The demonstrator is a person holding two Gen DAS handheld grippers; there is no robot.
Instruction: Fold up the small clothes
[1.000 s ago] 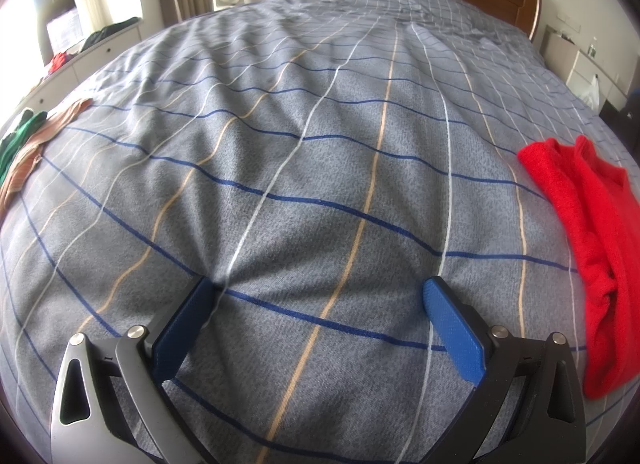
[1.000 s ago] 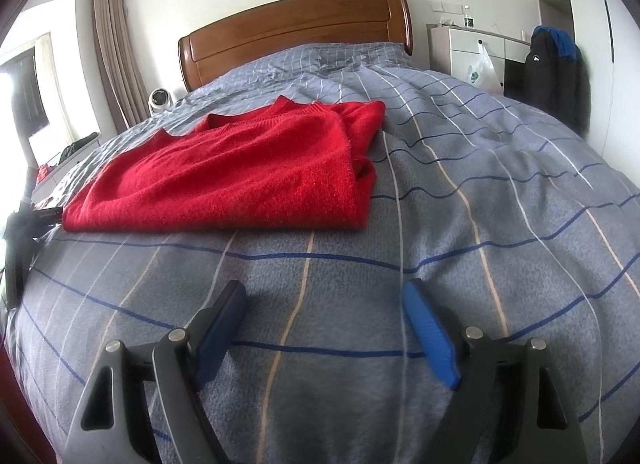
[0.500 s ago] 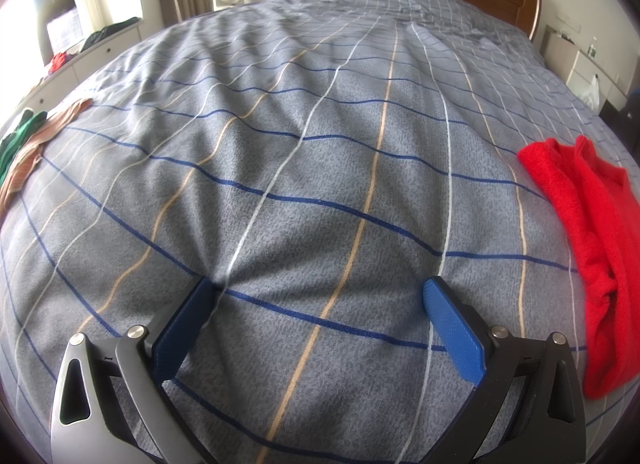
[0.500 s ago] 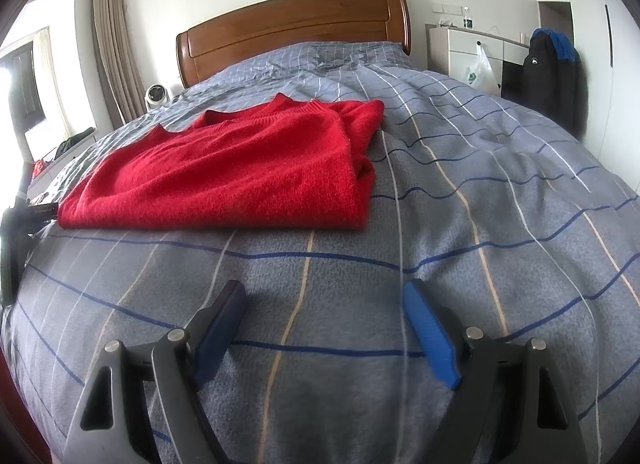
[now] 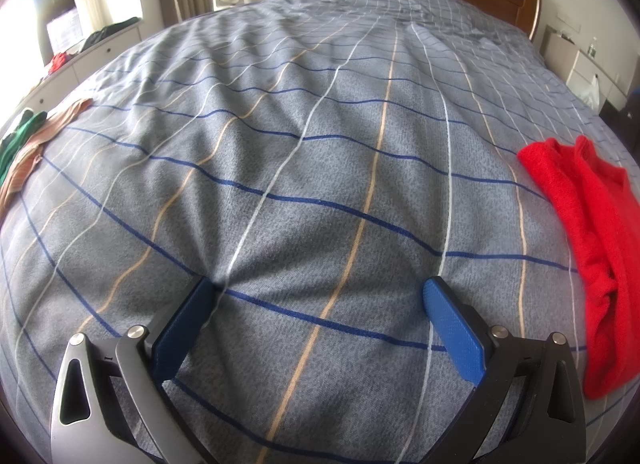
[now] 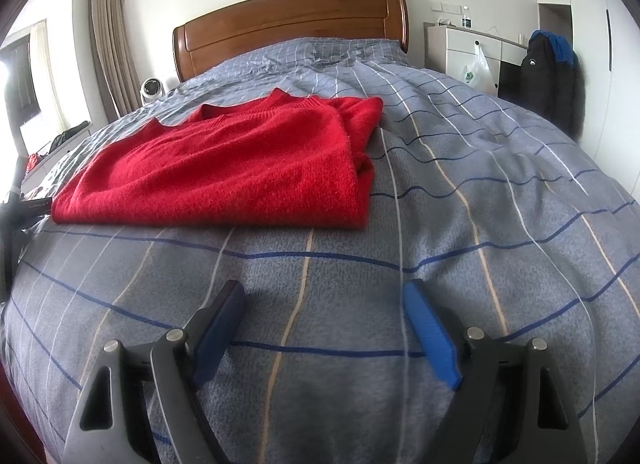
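Fuzzy knitted red sweater [image 6: 224,171] on matt woven bedspread [image 6: 460,223].

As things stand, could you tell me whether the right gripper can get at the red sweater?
Probably yes. The right gripper has its jaws open and empty, and only bare bedspread lies between it and the folded red sweater just ahead, slightly left.

Red sweater [image 5: 592,223] cut by right edge; green garment [image 5: 16,139] cropped at left.

A bright red knitted sweater [image 6: 224,167] lies on a grey quilted bedspread [image 6: 460,223] checked with navy, white and tan lines. Both grippers' finger pads [image 5: 452,324] are blue; the wooden headboard [image 6: 288,27] glows reddish brown.
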